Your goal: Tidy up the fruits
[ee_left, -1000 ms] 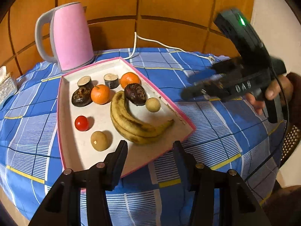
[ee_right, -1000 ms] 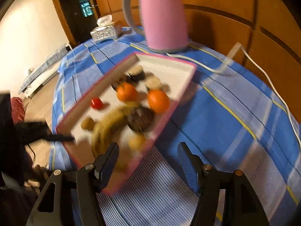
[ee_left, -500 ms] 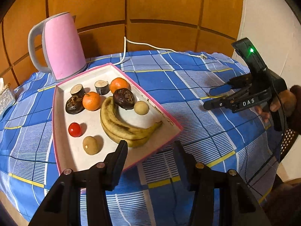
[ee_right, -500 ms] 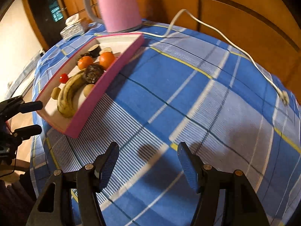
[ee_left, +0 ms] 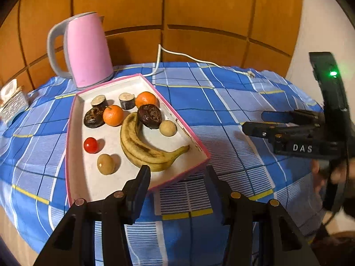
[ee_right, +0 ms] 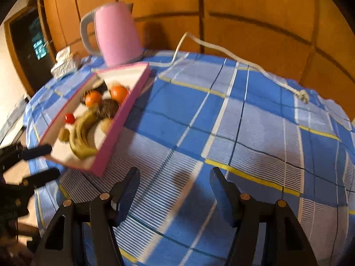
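A pink-rimmed white tray (ee_left: 93, 186) on the blue checked tablecloth holds bananas (ee_left: 142, 148), two oranges (ee_left: 113, 115), a cherry tomato (ee_left: 90, 145), two round tan fruits (ee_left: 106, 164), two dark wrinkled fruits (ee_left: 149, 116) and two dark cut pieces (ee_left: 127, 100). My left gripper (ee_left: 177, 177) is open and empty, just short of the tray's near edge. My right gripper (ee_right: 175, 186) is open and empty over bare cloth, right of the tray (ee_right: 124, 115); it also shows in the left wrist view (ee_left: 255, 123).
A pink electric kettle (ee_left: 86, 51) stands behind the tray, its white cord (ee_left: 188, 55) trailing right across the cloth to a plug (ee_right: 302, 95). A tissue box (ee_left: 12, 98) sits at the far left. Wooden panels back the table.
The left gripper has drawn closer to the tray. The right gripper has swung, so the tray and kettle sit nearer the middle of its view; its fingers now reach closer to the tray.
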